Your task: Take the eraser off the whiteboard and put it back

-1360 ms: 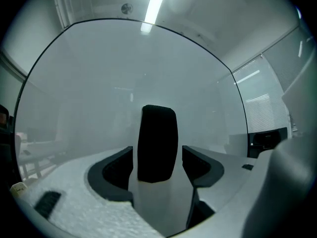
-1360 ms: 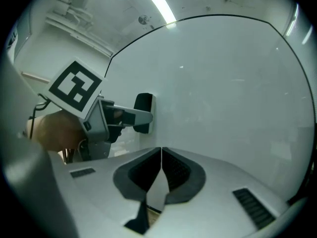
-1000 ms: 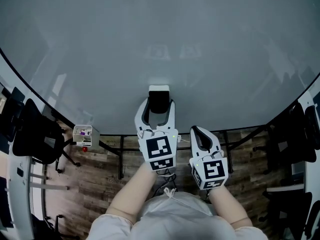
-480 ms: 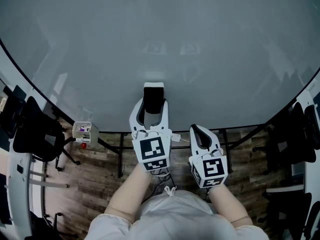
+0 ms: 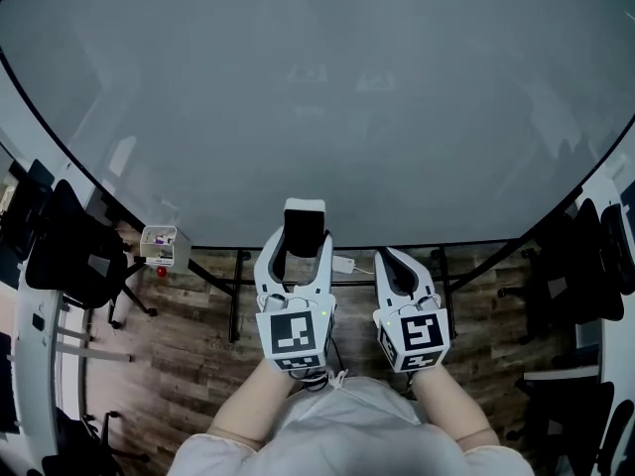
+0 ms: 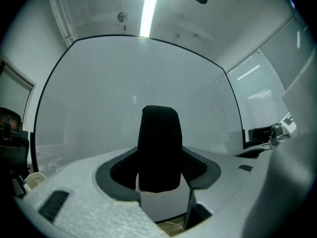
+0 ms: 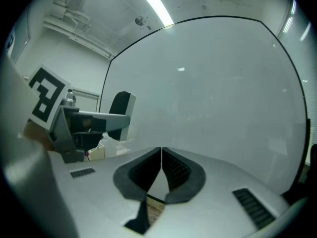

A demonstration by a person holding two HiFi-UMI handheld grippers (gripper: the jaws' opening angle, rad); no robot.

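The left gripper (image 5: pixel 303 238) pinches the eraser (image 5: pixel 304 221) between its two jaws. The eraser is black with a white end, and it stands up tall in the grip. It is close in front of the low edge of the big whiteboard (image 5: pixel 317 97). The right gripper (image 5: pixel 395 258) is just beside the left one. Its jaws are pressed together with nothing in them.
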